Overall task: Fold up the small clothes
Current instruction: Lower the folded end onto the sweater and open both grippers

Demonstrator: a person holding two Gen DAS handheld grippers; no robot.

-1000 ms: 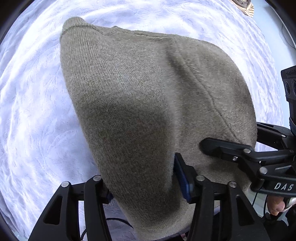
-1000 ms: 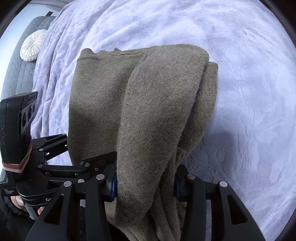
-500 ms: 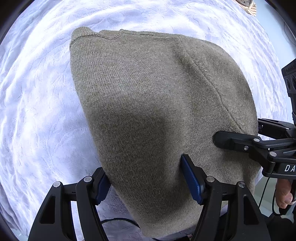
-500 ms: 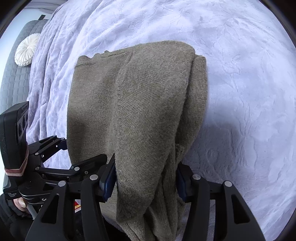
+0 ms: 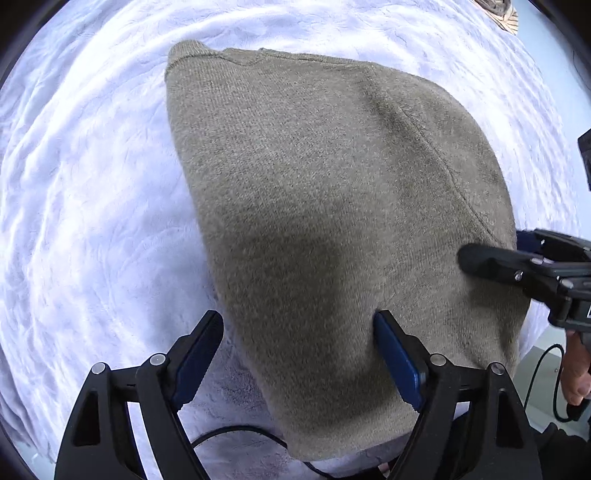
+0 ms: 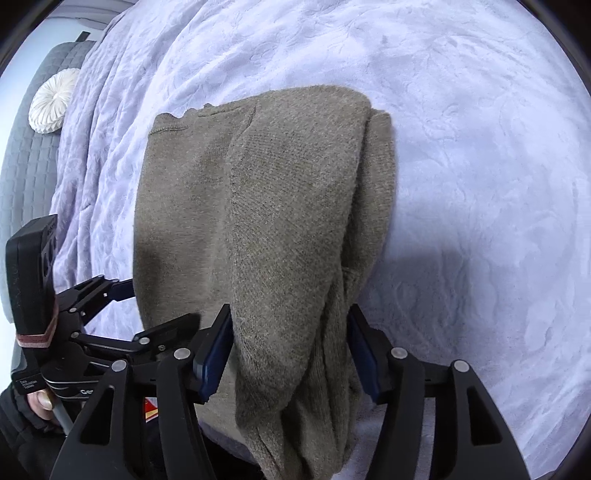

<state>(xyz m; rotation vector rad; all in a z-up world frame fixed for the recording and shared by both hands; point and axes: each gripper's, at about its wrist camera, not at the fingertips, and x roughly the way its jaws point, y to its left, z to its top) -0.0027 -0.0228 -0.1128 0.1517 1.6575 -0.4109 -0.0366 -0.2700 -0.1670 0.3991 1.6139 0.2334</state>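
Observation:
An olive-brown knit sweater [image 5: 332, 206] lies folded lengthwise on a pale lavender bedspread [image 5: 92, 184], its near end hanging over the bed's edge. It also shows in the right wrist view [image 6: 280, 229], with a sleeve layer folded along its right side. My left gripper [image 5: 299, 343] is open, its jaws wide apart on either side of the sweater's near left part. My right gripper [image 6: 290, 339] is open, its jaws apart around the near right part of the sweater. The right gripper also shows in the left wrist view [image 5: 524, 266], and the left gripper in the right wrist view [image 6: 129, 314].
A round white pleated cushion [image 6: 51, 99] rests against a grey quilted headboard [image 6: 26, 162] at the far left. A patterned object [image 5: 498, 11] lies at the far right edge of the bed. A black cable [image 5: 236, 434] runs below the sweater's hanging end.
Both grippers have opened and let go of the sweater's near end. Both have pulled back a little, and the sweater has settled flat on the bed.

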